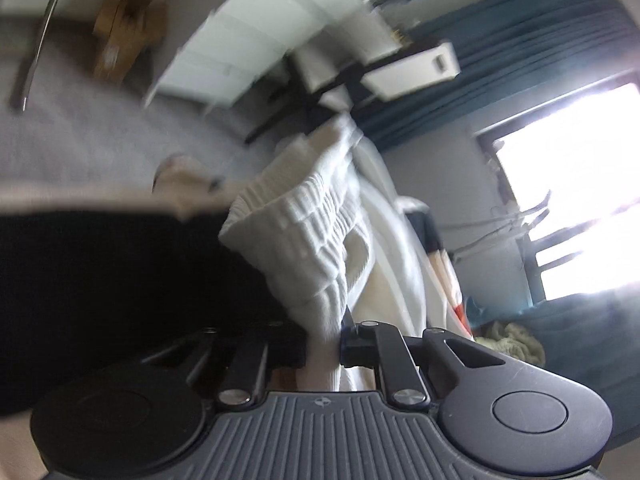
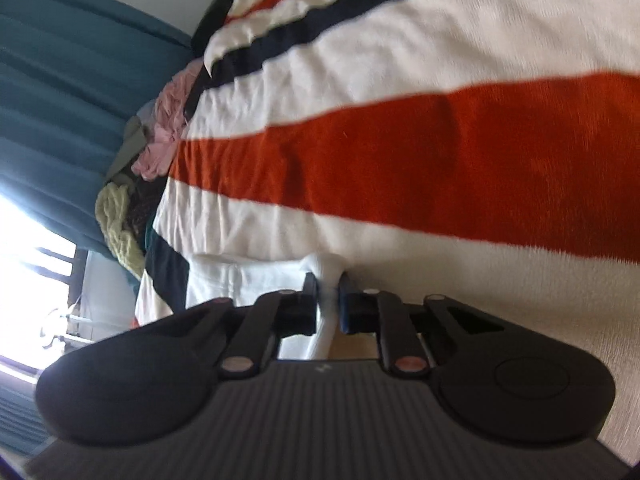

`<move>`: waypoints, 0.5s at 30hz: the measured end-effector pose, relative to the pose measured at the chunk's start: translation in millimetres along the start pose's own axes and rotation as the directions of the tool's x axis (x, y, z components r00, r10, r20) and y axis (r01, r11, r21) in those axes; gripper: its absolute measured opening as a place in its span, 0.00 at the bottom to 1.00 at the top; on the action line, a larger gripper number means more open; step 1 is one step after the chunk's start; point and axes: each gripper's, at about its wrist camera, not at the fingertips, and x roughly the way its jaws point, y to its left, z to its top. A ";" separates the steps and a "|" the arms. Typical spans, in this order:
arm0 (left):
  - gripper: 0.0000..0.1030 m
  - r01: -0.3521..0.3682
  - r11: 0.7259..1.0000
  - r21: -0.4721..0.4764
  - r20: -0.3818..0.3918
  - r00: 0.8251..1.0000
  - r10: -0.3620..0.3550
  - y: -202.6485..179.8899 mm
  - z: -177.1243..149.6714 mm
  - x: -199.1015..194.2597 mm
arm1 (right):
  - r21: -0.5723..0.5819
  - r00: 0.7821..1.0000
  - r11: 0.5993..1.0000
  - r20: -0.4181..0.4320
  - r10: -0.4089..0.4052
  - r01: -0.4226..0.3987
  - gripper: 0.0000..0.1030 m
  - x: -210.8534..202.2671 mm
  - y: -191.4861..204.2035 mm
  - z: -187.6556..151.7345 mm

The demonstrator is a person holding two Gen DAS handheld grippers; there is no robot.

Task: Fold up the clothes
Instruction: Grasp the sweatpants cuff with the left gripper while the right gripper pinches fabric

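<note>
White ribbed garment [image 1: 304, 232] pinched in left gripper [image 1: 323, 346] jaws, window [image 1: 568, 200] beyond.

The white garment [image 1: 320, 216] is soft cloth, and its waistband is ribbed and gathered, so the surface looks rough and wavy. The left gripper [image 1: 323, 346] is matt black plastic with shiny round metal bolt heads, and its body has fine grooves. The right gripper [image 2: 329, 305] has the same matt black plastic and grooved body. The striped blanket [image 2: 440, 160] is a fuzzy woven cloth in white, orange-red and dark bands, and it is not glossy. The curtain [image 2: 60, 80] is matt blue-green cloth with soft folds. The yellowish knit [image 2: 118, 220] beside the blanket looks thick and cabled.
</note>
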 end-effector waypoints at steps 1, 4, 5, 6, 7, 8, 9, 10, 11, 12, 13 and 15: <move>0.13 0.027 1.000 -0.010 0.038 0.999 -0.027 3.9 4.5 -14.9 | 0.019 0.999 1.000 0.026 0.021 -0.022 0.09 -3.5 1.9 0.1; 0.13 0.094 0.993 -0.069 0.133 0.988 -0.085 7.1 12.9 -47.0 | 0.024 0.994 0.998 0.086 0.060 -0.063 0.09 -13.9 9.6 2.0; 0.13 0.105 0.991 -0.087 0.151 0.984 -0.091 8.3 13.8 -53.0 | 0.017 0.992 0.998 0.104 0.066 -0.068 0.09 -16.5 11.1 2.7; 0.12 0.115 0.988 -0.105 0.168 0.981 -0.096 9.4 14.7 -58.8 | 0.025 0.990 0.997 0.119 0.071 -0.074 0.09 -18.8 11.5 3.7; 0.12 0.114 0.987 -0.117 0.178 0.980 -0.092 10.1 16.3 -63.7 | 0.035 0.989 0.997 0.130 0.067 -0.073 0.09 -21.5 10.3 4.2; 0.12 0.106 0.986 -0.132 0.186 0.979 -0.081 12.2 16.0 -68.0 | 0.046 0.988 0.997 0.141 0.063 -0.070 0.08 -24.2 8.8 4.6; 0.12 0.092 0.984 -0.154 0.190 0.980 -0.062 17.3 17.0 -74.3 | 0.056 0.987 0.996 0.152 0.058 -0.067 0.08 -27.0 7.4 5.0; 0.11 0.077 0.981 -0.177 0.193 0.980 -0.043 22.4 18.0 -80.6 | 0.065 0.987 0.997 0.159 0.037 -0.048 0.08 -29.7 6.0 5.3; 0.10 0.062 0.978 -0.197 0.195 0.981 -0.023 27.4 19.1 -86.5 | 0.073 0.986 0.997 0.166 0.013 -0.025 0.08 -32.5 4.7 5.5; 0.08 0.035 0.979 -0.202 0.188 0.982 0.004 30.2 20.8 -88.5 | 0.079 0.985 0.997 0.171 -0.026 0.013 0.08 -35.8 3.1 5.4; 0.08 0.007 0.978 -0.207 0.180 0.983 0.030 33.1 22.6 -90.5 | 0.079 0.983 0.995 0.171 -0.065 0.052 0.09 -37.6 1.8 5.2; 0.08 -0.038 0.977 -0.208 0.150 0.986 0.070 40.5 28.4 -92.9 | 0.074 0.981 0.991 0.151 -0.123 0.113 0.09 -35.5 -1.2 5.2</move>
